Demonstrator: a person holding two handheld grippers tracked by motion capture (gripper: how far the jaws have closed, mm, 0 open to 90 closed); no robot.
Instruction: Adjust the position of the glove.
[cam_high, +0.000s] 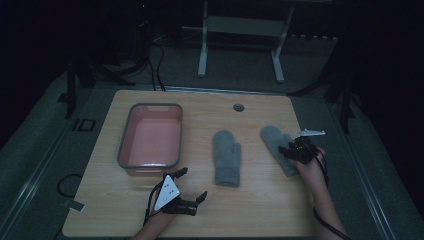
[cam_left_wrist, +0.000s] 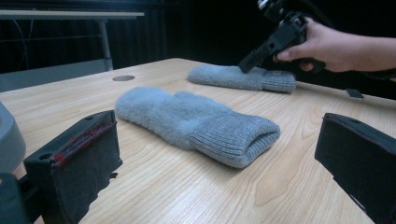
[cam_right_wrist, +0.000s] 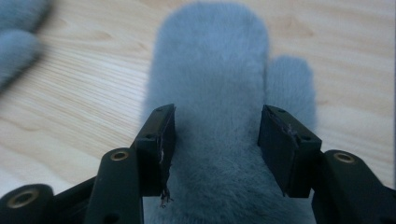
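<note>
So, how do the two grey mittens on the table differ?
The middle mitten lies straight and untouched; the right mitten lies slanted. The right tool sits over the right mitten, its jaws on either side, while nothing is on the middle mitten. Both are grey, fluffy and flat on the table.

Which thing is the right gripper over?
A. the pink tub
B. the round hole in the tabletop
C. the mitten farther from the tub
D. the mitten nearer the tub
C: the right gripper is down on the far mitten, its jaws spread to either side of it in the right gripper view, while the other mitten lies apart, nearer the tub.
</note>
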